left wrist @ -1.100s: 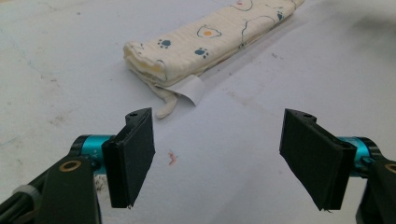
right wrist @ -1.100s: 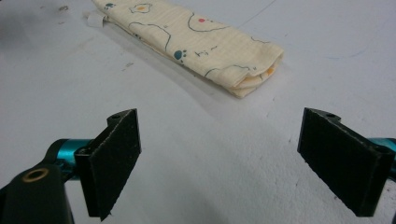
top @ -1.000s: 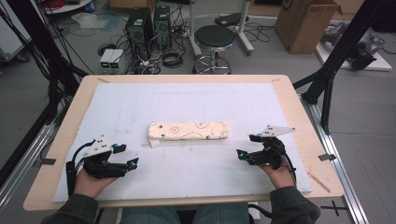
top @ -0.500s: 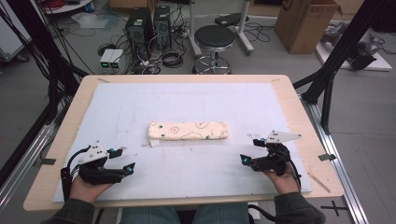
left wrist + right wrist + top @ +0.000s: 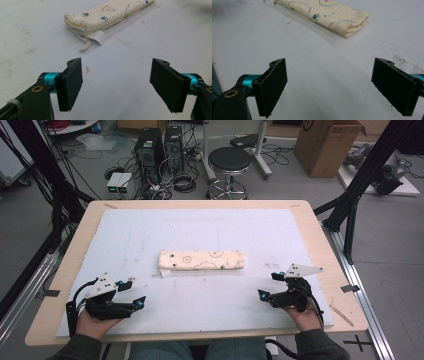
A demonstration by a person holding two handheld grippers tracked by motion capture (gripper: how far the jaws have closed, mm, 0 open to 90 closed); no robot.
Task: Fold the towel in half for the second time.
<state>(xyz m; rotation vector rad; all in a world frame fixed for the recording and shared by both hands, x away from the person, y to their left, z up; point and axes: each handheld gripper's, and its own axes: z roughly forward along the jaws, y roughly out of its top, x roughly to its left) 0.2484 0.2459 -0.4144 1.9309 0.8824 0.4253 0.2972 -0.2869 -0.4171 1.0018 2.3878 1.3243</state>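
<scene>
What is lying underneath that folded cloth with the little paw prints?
The folded cloth lies on a white mat that covers the wooden table. A white tag and a strip of cloth stick out from beneath one end. Anything else under it is covered.

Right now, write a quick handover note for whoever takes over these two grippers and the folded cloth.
Left gripper: open, holding nothing, low at the near left of the white mat.
Right gripper: open, holding nothing, at the near right of the mat.
Folded cloth: a long cream bundle with paw prints, lying across the middle of the mat, apart from both grippers. A white tag sticks out at its left end.
Done: the cloth lies folded.
Left: probably nothing but a check; if more is wanted, each gripper faces one end.
</scene>
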